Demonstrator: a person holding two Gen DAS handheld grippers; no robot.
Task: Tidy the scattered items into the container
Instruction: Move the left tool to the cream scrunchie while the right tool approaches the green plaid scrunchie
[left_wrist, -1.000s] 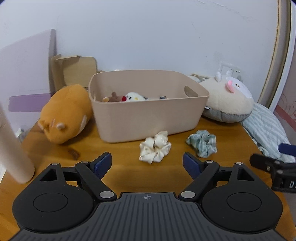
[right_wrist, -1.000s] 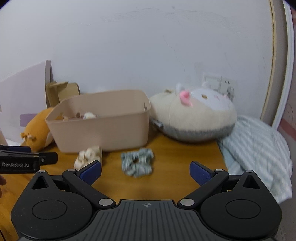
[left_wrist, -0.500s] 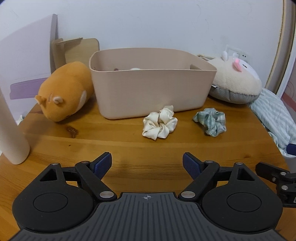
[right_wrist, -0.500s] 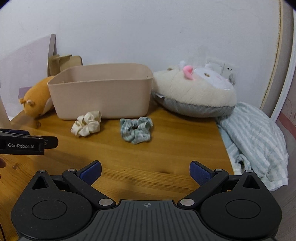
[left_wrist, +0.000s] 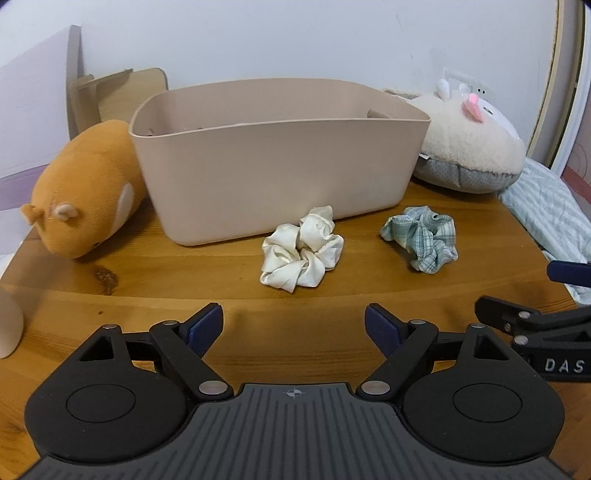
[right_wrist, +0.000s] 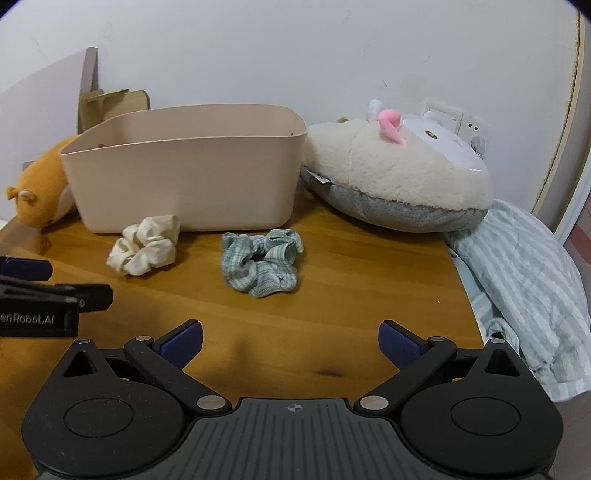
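Note:
A beige plastic bin (left_wrist: 273, 162) stands at the back of the wooden table; it also shows in the right wrist view (right_wrist: 184, 173). A cream scrunchie (left_wrist: 301, 249) lies in front of it, seen too in the right wrist view (right_wrist: 146, 245). A green plaid scrunchie (left_wrist: 421, 238) lies to its right, also in the right wrist view (right_wrist: 260, 264). My left gripper (left_wrist: 293, 326) is open and empty, low over the table just short of the cream scrunchie. My right gripper (right_wrist: 290, 341) is open and empty, short of the plaid scrunchie.
An orange hamster plush (left_wrist: 81, 188) lies left of the bin. A cream cat cushion (right_wrist: 399, 177) lies right of it. Striped bedding (right_wrist: 524, 280) hangs past the table's right edge. A white cylinder (left_wrist: 7, 325) stands at the near left. A wooden stand (left_wrist: 118, 92) is behind.
Both grippers have dropped lower and moved forward toward the scrunchies. The bin's inside is now hidden behind its rim. Both stay open.

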